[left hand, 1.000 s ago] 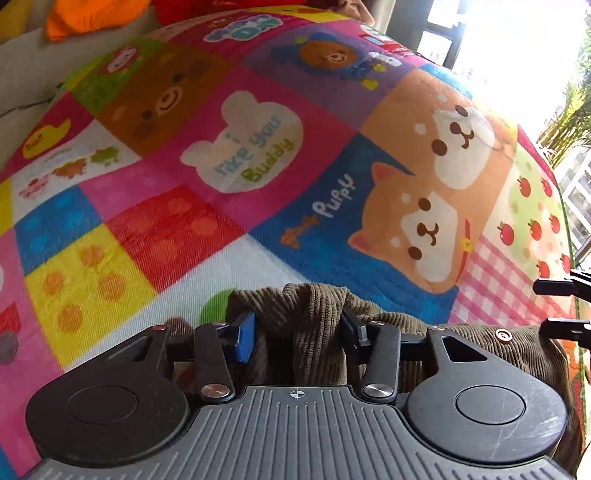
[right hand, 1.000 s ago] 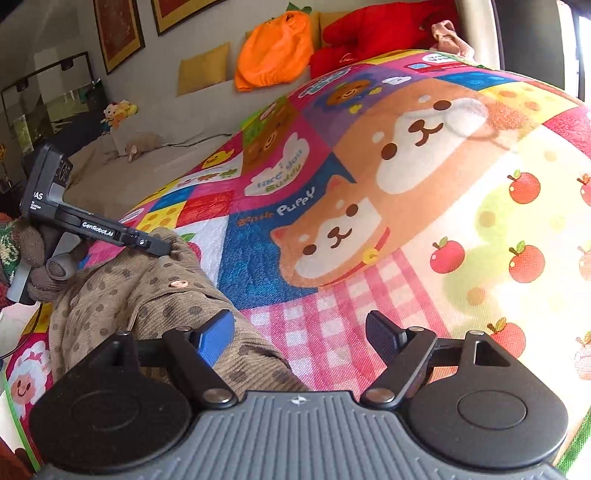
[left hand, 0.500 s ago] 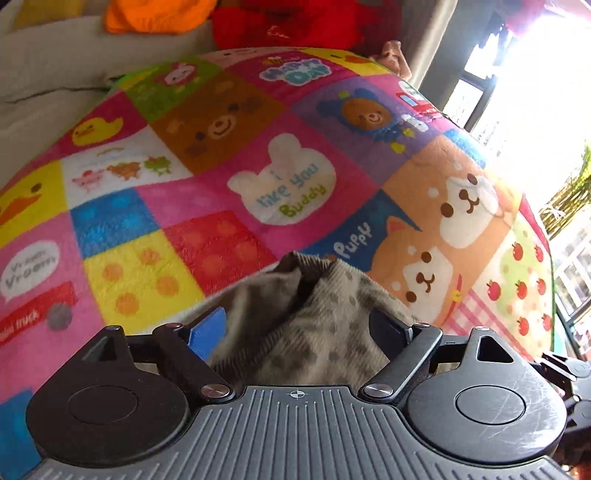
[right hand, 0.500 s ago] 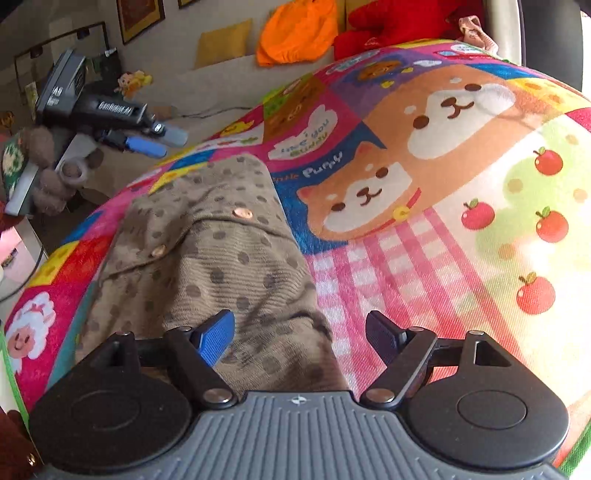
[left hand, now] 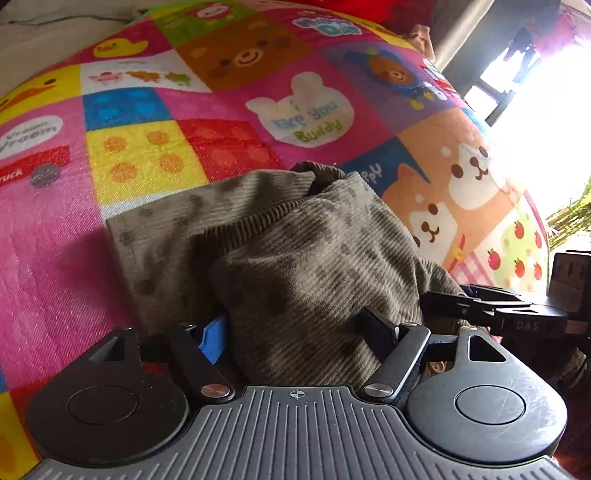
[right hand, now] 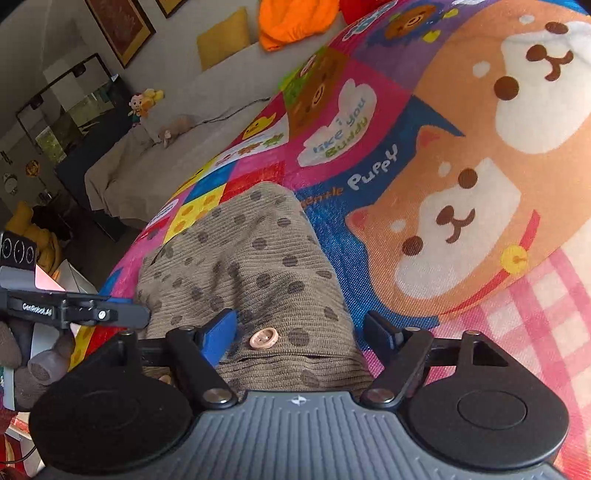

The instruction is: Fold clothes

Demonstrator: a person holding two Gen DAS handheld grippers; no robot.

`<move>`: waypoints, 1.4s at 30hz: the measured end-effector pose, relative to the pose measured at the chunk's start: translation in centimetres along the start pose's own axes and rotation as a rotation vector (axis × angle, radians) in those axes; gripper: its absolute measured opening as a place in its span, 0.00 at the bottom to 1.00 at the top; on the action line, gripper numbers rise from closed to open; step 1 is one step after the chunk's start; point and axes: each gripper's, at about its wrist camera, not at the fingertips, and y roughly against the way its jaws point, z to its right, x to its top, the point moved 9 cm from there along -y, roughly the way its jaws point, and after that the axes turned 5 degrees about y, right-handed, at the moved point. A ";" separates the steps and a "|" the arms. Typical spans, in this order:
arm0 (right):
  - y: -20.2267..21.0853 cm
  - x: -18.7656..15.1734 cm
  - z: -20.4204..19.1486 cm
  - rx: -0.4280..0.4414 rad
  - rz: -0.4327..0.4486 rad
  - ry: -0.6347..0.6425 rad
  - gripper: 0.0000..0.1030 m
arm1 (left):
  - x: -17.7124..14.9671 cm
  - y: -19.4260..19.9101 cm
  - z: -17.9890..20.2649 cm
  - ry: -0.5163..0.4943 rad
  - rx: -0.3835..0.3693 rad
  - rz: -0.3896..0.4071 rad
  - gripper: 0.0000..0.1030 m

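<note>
Corduroy garment [left hand: 295, 258] bunches between both half-open, just-closing claws: left claw [left hand: 299, 332], right claw [right hand: 303, 332].

Cartoon patchwork play mat [left hand: 229, 110], orange cushion [right hand: 291, 22], yellow pillow [right hand: 221, 38], framed pictures [right hand: 122, 26].

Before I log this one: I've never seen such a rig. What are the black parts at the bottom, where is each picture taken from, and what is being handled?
There is no robot here. A person holds a two-finger gripper in each hand, each with a camera looking along its fingers. The black parts are the grippers' own bodies. One picture is from the left gripper, the other from the right gripper. A brown dotted garment with a button lies on a colourful cartoon mat. Both grippers have just been closing, with the garment between their fingers. Whether they pinch it yet, I cannot tell.
</note>
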 end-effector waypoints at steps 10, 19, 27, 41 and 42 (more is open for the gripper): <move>4.0 0.2 4.0 -0.103 0.149 -0.136 0.24 | 5.8 -7.3 6.2 -0.233 -0.020 0.046 0.57; 10.8 -2.7 4.5 -0.217 0.192 -0.097 0.45 | 4.7 -3.9 5.8 -0.221 -0.002 0.073 0.68; 10.2 -9.5 0.9 -0.208 0.157 -0.151 0.45 | 0.6 3.9 7.0 -0.233 -0.089 0.158 0.83; 13.6 -13.3 -6.2 -0.298 0.125 0.179 0.51 | -15.2 4.9 10.8 -0.435 -0.191 -0.072 0.91; 14.2 -13.5 -6.0 -0.324 0.123 0.196 0.52 | -15.9 5.1 10.6 -0.453 -0.168 -0.067 0.91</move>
